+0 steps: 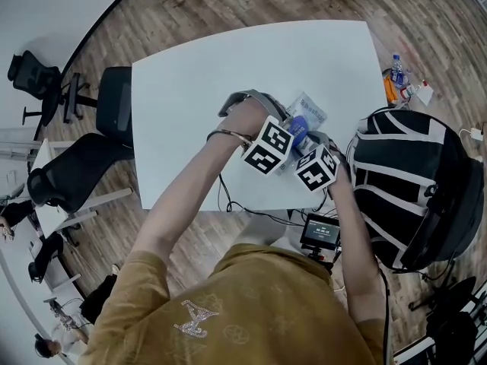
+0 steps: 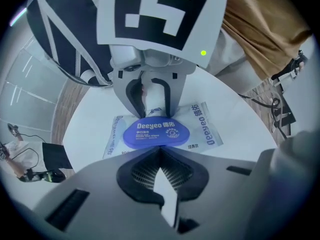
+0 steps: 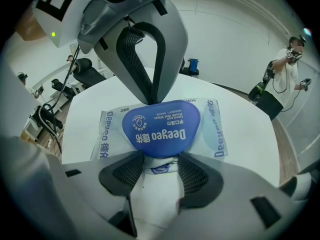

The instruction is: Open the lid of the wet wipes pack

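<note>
Left gripper, jaws together, pins the wet wipes pack near the desk's front edge; right gripper, jaws parted, straddles the lid's tip.

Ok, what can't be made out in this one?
Head view: marker cubes hide most of the wet wipes pack.
Left gripper view: the shut tips of the left gripper cover the rim of the lid; a pinch cannot be confirmed.
Right gripper view: the open jaws of the right gripper cover the pack's near end.
</note>
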`<state>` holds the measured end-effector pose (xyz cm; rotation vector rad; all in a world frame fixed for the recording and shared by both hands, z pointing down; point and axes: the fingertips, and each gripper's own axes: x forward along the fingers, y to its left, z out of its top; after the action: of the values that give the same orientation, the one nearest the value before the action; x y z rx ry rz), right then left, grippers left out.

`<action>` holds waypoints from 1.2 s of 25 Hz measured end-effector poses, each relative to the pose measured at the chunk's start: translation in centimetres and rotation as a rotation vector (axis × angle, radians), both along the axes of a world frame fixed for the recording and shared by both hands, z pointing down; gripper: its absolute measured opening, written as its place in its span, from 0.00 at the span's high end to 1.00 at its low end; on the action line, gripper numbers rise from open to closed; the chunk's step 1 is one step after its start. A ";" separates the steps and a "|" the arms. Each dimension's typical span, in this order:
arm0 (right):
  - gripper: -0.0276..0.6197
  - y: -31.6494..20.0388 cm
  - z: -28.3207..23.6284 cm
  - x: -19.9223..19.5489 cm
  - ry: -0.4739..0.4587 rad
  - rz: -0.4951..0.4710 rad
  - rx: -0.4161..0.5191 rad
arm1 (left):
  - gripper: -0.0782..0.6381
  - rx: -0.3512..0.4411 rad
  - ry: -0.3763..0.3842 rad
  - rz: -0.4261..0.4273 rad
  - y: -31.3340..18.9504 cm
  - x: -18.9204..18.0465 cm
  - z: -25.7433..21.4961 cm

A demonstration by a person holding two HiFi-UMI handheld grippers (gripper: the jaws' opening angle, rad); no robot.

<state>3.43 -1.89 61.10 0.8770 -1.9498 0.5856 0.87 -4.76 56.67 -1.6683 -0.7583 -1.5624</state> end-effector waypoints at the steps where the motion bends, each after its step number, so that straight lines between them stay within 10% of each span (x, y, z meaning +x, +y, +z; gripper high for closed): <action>1: 0.62 0.0 0.0 0.0 0.001 0.001 -0.001 | 0.88 0.007 -0.013 0.002 0.1 0.1 0.0; 30: 0.62 0.0 0.2 -0.1 0.005 0.019 -0.009 | 0.88 -0.031 -0.026 -0.077 0.6 0.3 -0.4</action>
<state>3.35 -1.87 61.34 0.8910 -1.9351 0.6022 1.20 -4.18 56.23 -1.7205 -0.7431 -1.6357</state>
